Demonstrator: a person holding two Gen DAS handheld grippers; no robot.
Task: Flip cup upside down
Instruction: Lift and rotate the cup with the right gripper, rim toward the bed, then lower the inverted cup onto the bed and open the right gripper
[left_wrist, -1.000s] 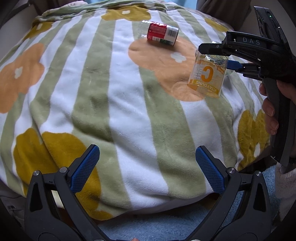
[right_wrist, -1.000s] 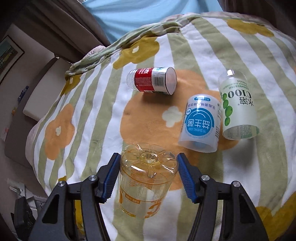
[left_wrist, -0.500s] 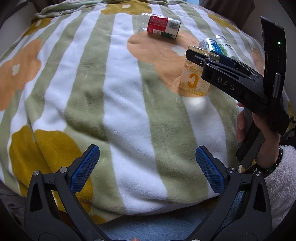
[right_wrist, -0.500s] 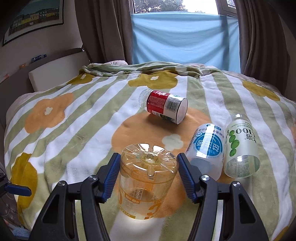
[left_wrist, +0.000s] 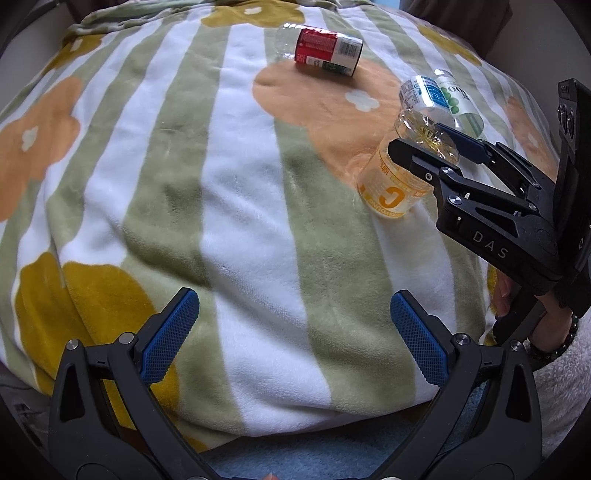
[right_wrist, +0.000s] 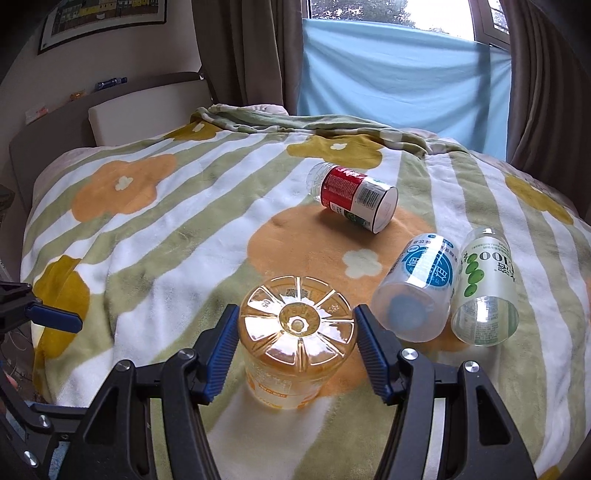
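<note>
The clear orange cup (right_wrist: 295, 343) with a big "C" label (left_wrist: 400, 173) stands upside down, its ribbed base up and its rim down on the blanket (left_wrist: 258, 221). My right gripper (right_wrist: 295, 347) is shut on the cup near its base, one blue pad on each side; it also shows in the left wrist view (left_wrist: 432, 146). My left gripper (left_wrist: 291, 332) is open and empty, low over the near edge of the bed, well apart from the cup.
Three other cut-bottle cups lie on their sides: a red-labelled one (right_wrist: 351, 197) farther back, a blue-labelled one (right_wrist: 421, 284) and a green-labelled one (right_wrist: 484, 288) just right of the held cup. A headboard (right_wrist: 110, 110) and curtains (right_wrist: 406, 85) stand beyond the bed.
My right gripper has tilted from looking down to level, moved right and lowered the inverted cup onto the blanket. My left gripper has stayed open and nearly still.
</note>
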